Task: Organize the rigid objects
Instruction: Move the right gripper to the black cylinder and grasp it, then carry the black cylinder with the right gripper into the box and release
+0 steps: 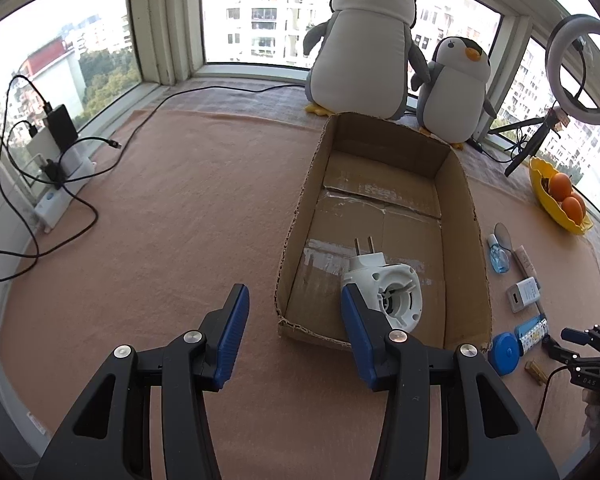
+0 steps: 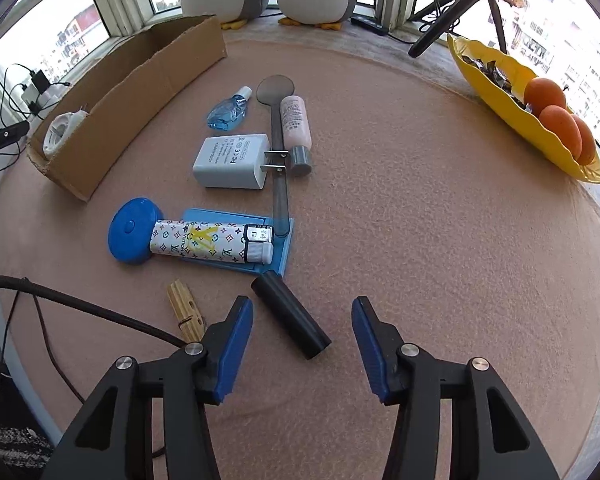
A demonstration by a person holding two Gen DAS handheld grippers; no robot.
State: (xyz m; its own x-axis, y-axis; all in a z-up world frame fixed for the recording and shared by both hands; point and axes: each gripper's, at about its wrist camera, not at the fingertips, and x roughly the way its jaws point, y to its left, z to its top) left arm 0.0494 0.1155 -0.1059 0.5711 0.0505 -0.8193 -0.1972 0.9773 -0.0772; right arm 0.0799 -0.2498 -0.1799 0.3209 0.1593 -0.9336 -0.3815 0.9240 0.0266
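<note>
A black cylinder (image 2: 290,314) lies on the pink cloth between the blue pads of my right gripper (image 2: 302,306), which is open and not touching it. Beyond it lie a wooden clothespin (image 2: 186,312), a patterned lighter (image 2: 204,242) on a blue flat holder (image 2: 278,258), a blue round case (image 2: 130,230), a white adapter (image 2: 232,162), a pink bottle (image 2: 296,124), a grey long-handled spoon (image 2: 278,136) and a small blue bottle (image 2: 228,112). My left gripper (image 1: 294,298) hangs open and empty over the near end of the cardboard box (image 1: 300,216), where a white plug-in device (image 1: 384,284) lies.
Two penguin plush toys (image 1: 360,40) stand behind the box at the window. A yellow dish (image 2: 500,92) with oranges sits at the right edge. A ring light on a tripod (image 1: 580,68) stands at the back right. Chargers and cables (image 1: 56,152) lie at the left.
</note>
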